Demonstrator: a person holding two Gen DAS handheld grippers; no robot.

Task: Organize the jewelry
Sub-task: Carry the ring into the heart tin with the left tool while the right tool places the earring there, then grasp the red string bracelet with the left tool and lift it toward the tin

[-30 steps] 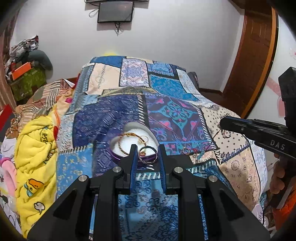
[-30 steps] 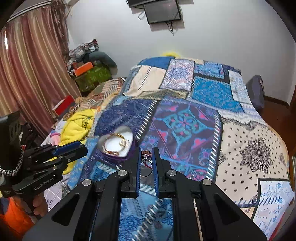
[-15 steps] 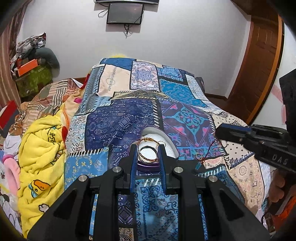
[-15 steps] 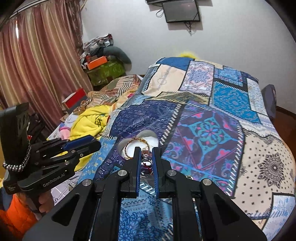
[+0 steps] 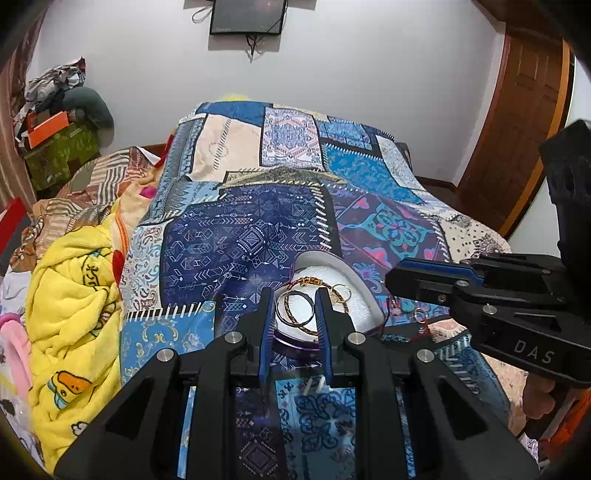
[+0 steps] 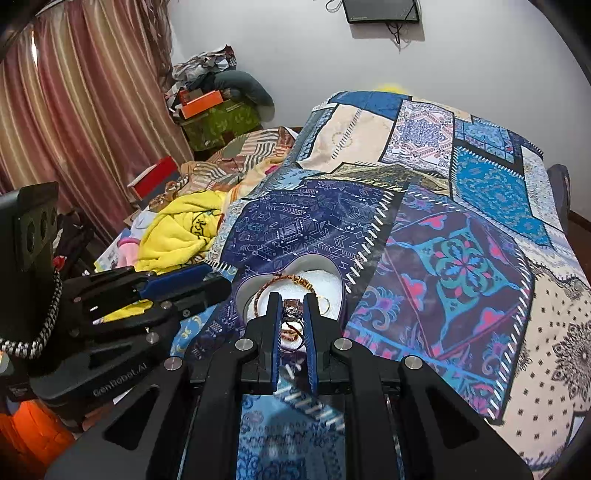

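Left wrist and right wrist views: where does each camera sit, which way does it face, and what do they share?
Left wrist: sits on the left gripper, facing along its fingers at the heart-shaped box on the patchwork bedspread; the right gripper enters at right.
Right wrist: sits on the right gripper, which holds a beaded jewelry piece over the same box; the left gripper enters at left.
Shared: box, bedspread, yellow blanket, wall screen.

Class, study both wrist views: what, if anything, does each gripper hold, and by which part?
The right gripper pinches a beaded jewelry piece by its bead cluster, its cord hanging below. The left gripper is open and holds nothing.
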